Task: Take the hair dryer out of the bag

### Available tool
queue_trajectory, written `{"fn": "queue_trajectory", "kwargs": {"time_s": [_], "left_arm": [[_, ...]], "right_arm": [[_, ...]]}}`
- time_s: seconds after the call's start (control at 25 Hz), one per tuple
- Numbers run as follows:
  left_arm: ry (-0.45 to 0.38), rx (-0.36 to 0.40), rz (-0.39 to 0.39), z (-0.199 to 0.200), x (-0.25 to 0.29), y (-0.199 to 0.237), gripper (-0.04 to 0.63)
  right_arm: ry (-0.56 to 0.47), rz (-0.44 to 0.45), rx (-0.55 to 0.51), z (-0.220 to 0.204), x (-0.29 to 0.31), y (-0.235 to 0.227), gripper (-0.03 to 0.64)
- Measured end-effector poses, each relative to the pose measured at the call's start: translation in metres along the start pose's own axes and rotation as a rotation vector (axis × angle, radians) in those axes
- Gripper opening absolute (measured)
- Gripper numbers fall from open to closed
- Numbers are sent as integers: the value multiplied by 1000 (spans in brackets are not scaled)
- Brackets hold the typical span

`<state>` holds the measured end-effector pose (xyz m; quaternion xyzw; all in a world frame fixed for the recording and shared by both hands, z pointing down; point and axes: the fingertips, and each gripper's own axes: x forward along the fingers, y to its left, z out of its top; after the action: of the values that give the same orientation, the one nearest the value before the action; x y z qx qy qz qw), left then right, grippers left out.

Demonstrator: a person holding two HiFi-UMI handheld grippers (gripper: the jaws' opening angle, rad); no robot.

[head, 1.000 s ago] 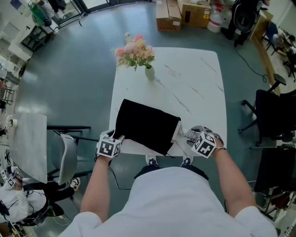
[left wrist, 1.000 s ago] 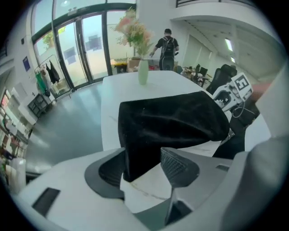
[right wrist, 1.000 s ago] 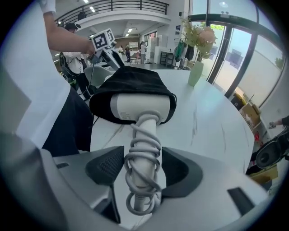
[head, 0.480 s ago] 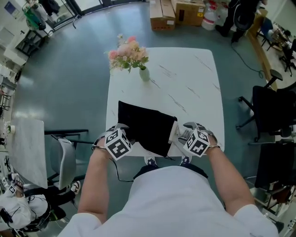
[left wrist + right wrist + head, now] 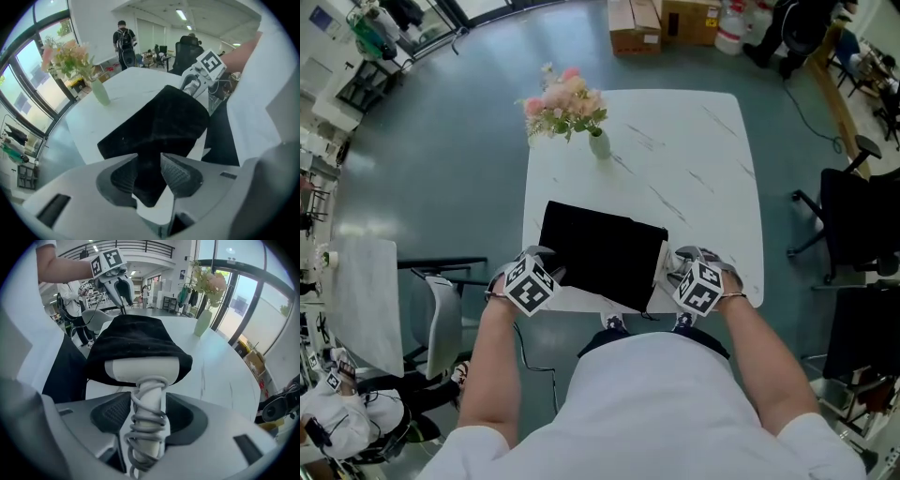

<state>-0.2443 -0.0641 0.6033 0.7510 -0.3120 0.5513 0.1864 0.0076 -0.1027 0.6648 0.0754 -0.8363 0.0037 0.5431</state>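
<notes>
L gripper [image 5: 149,171] is half-shut round the near-left corner of the bag [image 5: 600,255]. Its jaws have just been closing, w/ fabric between the pads but not yet pinched. Finish that nip first, to pin bag to table [image 5: 694,159]. Dryer [image 5: 140,371]: head inside bag mouth, corded handle sticking out. R gripper [image 5: 149,416] has just closed onto the handle. Pull straight out, slow; cord loops may snag.

Looks like an open-plan office or lab floor, with black swivel chairs [image 5: 853,225] beside a white worktop [image 5: 703,159], cardboard boxes [image 5: 635,28] on the grey-blue floor [image 5: 441,169], tall glazed walls [image 5: 243,301] and strip lights [image 5: 181,14] overhead.
</notes>
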Motion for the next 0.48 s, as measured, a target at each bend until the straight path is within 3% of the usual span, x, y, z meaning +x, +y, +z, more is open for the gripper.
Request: {"fn": "queue_trajectory", "kwargs": {"time_s": [0.12,0.2,0.36,0.48], "left_arm": [[-131,41,-23,46,20,-8,181],[-144,73,-67,67,36,-18,189],[-44,158,-128,74,66,-29,198],[29,174,-163,63,80,-30,215]], "right_arm": [[8,5,-2,1,2,0,247],[11,7,0,1,3,1,247],[16,7,7,2,4,0,247],[21,9,11,3,4,0,247]]}}
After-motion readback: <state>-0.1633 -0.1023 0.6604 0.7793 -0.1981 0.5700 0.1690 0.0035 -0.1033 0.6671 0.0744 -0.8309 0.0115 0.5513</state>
